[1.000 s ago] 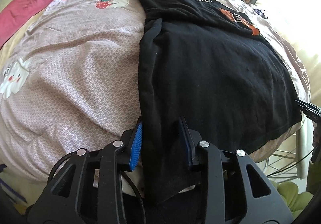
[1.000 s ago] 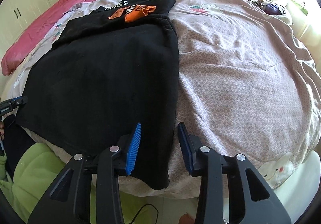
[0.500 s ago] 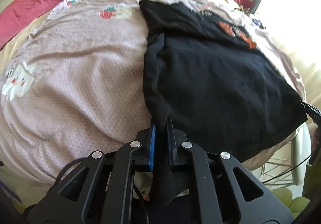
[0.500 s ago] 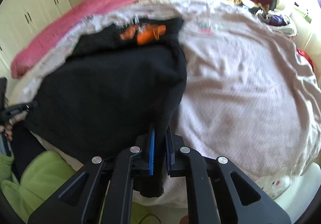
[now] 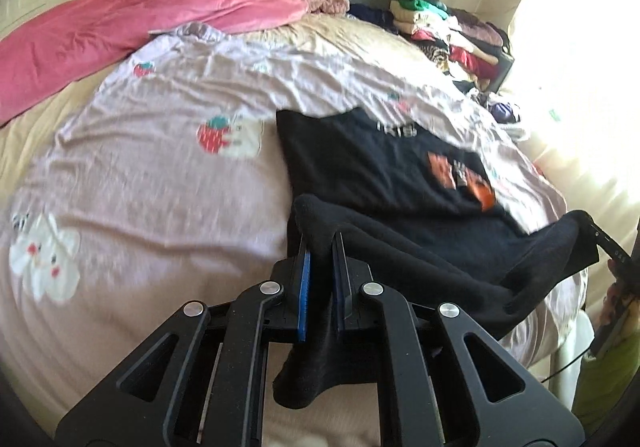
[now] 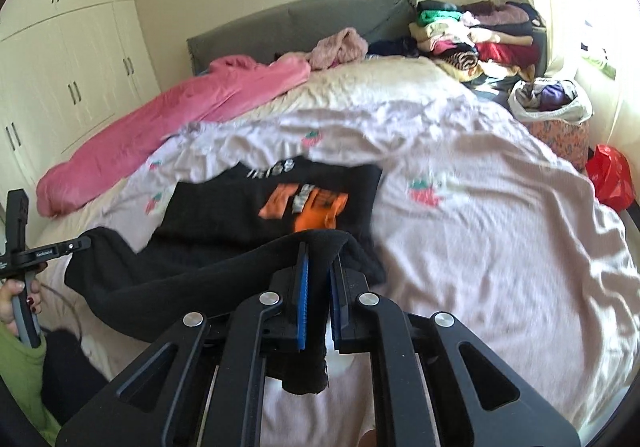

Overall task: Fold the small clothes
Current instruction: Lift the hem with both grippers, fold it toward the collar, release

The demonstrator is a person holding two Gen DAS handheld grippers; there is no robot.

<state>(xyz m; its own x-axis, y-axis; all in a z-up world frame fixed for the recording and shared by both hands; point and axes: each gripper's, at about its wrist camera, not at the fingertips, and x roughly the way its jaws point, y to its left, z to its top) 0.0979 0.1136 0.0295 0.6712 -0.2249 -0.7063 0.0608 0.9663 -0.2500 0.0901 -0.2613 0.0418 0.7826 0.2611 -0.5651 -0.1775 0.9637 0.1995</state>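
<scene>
Bed (image 5: 160, 187), lilac strawberry sheet, carries the black shirt (image 5: 380, 167) mid-bed toward the near edge, printed end flat, hem lifted. Step in hand, by my read: bottom-to-top fold. Left gripper (image 5: 319, 267) fingers clamped on one hem corner; right gripper (image 6: 318, 279) fingers clamped on the other. Next likely calls for carrying both corners level toward the headboard end and laying the hem over the print. Right view alone shows wardrobe (image 6: 60, 67) and red bag (image 6: 610, 177); left view shows bunny print (image 5: 44, 255).

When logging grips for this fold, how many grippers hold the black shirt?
2: the left gripper is shut on one hem corner of the black shirt, the right gripper on the other.
</scene>
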